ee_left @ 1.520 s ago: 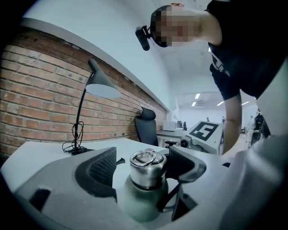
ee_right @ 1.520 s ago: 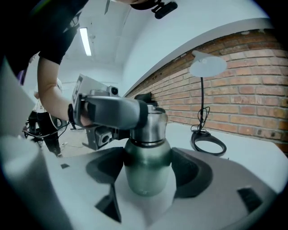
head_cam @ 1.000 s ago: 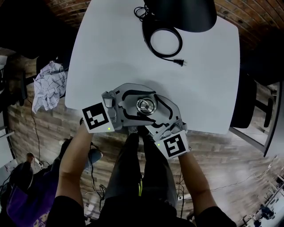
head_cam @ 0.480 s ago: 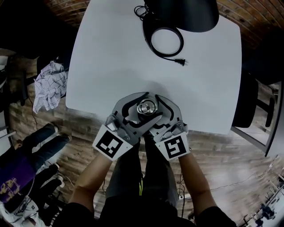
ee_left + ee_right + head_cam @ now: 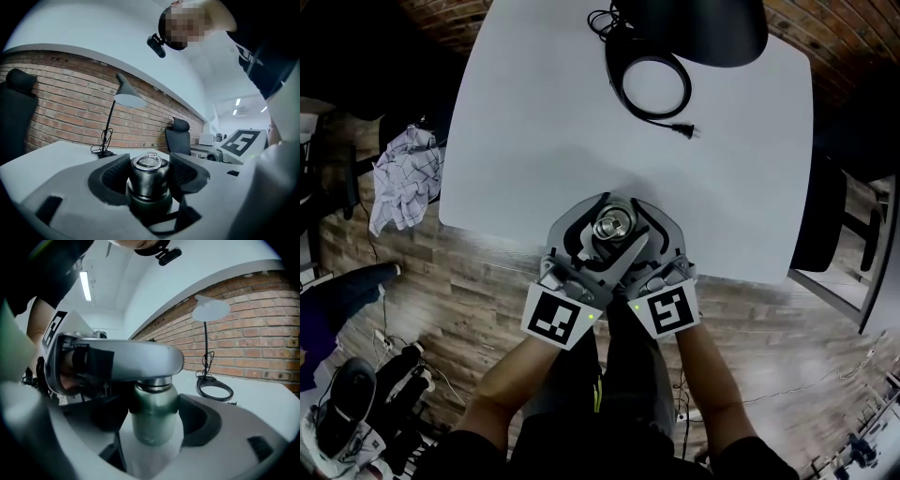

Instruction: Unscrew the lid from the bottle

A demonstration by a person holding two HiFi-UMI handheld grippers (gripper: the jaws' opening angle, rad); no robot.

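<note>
Grey left gripper (image 5: 149, 182) clamps lid (image 5: 148, 168) above right gripper (image 5: 155, 430) gripping bottle (image 5: 153, 416).

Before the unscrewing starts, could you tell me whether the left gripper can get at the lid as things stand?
Probably yes: the lid sits between the left gripper's jaws, its pads seemingly against the lid's sides, with nothing in between. The right gripper grips the bottle lower down, clear of the lid.

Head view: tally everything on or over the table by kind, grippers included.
bottle: 1
lid: 1
lamp: 1
grippers (left gripper, right gripper): 2
Total: 5
</note>
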